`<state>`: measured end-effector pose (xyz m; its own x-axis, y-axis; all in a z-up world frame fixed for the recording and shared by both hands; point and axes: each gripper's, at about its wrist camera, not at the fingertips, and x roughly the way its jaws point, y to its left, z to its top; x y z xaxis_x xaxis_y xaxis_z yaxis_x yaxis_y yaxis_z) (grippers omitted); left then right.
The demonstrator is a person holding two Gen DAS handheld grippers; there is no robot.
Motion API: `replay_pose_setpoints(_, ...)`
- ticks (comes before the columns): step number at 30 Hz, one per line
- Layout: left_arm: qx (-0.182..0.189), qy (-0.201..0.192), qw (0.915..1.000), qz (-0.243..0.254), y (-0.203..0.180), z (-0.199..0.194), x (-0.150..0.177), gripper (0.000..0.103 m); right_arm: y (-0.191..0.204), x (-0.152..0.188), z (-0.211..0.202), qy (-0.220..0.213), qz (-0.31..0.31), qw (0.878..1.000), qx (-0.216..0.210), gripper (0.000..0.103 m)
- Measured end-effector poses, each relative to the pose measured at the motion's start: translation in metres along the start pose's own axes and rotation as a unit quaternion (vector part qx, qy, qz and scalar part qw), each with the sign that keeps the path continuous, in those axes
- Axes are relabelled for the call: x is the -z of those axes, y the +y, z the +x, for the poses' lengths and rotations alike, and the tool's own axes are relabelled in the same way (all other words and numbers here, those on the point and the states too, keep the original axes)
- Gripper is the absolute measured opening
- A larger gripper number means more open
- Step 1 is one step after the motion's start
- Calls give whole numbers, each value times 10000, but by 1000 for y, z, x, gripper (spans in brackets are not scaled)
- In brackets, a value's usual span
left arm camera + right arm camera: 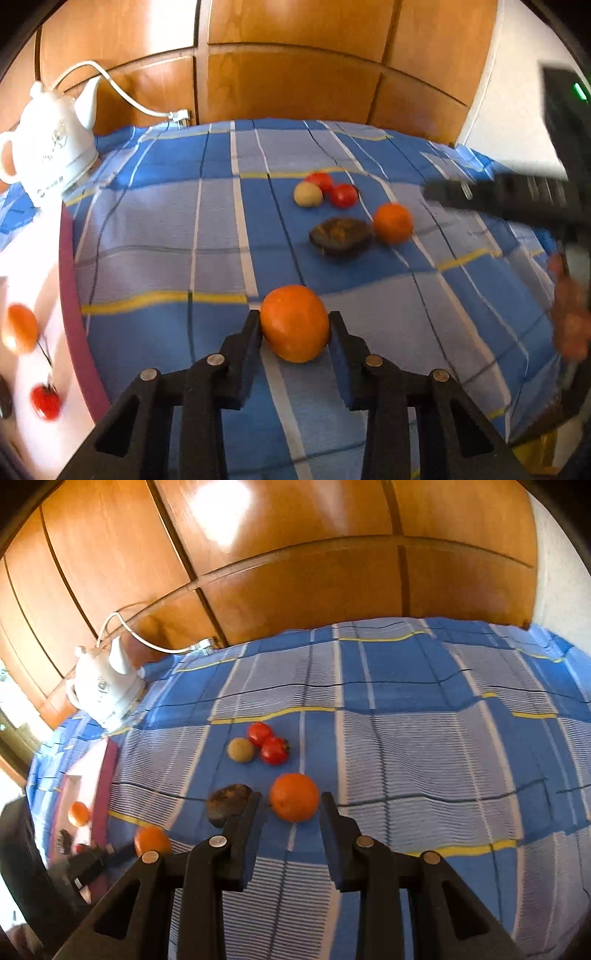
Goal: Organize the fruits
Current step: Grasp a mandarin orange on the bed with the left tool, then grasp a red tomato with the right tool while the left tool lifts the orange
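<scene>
My left gripper (295, 321) is shut on an orange (295, 323), with a pad pressed on each side of it just above the blue checked cloth. This same orange (152, 840) shows at the lower left of the right wrist view. A second orange (293, 797) lies on the cloth just beyond the tips of my right gripper (291, 801), whose jaws are drawn in and hold nothing. From the left wrist view that orange (393, 223) sits below the blurred right gripper (428, 194). Near it are two tomatoes (343, 195), a pale round fruit (307, 194) and a dark brown fruit (340, 234).
A white tray with a maroon rim (68, 277) lies at the left and holds an orange (22, 328) and a red fruit (46, 400). A white kettle (48, 147) with its cord stands at the back left. Wooden panels rise behind the table. A hand (569, 317) shows at the right.
</scene>
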<state>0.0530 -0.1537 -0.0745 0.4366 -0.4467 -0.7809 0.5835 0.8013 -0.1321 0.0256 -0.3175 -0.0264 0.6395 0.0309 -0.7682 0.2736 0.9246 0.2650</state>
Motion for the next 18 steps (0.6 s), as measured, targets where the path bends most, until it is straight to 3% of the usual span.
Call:
replay_pose_setpoints(7,147,-17,9996,-232,7,3,10,36,22,-30,36,393,-649,9970,-124,29)
replay_pose_setpoints(18,135,-86,9998,-155,6,4,13,36,41,-40,95,1020,-1568,9816,371,37)
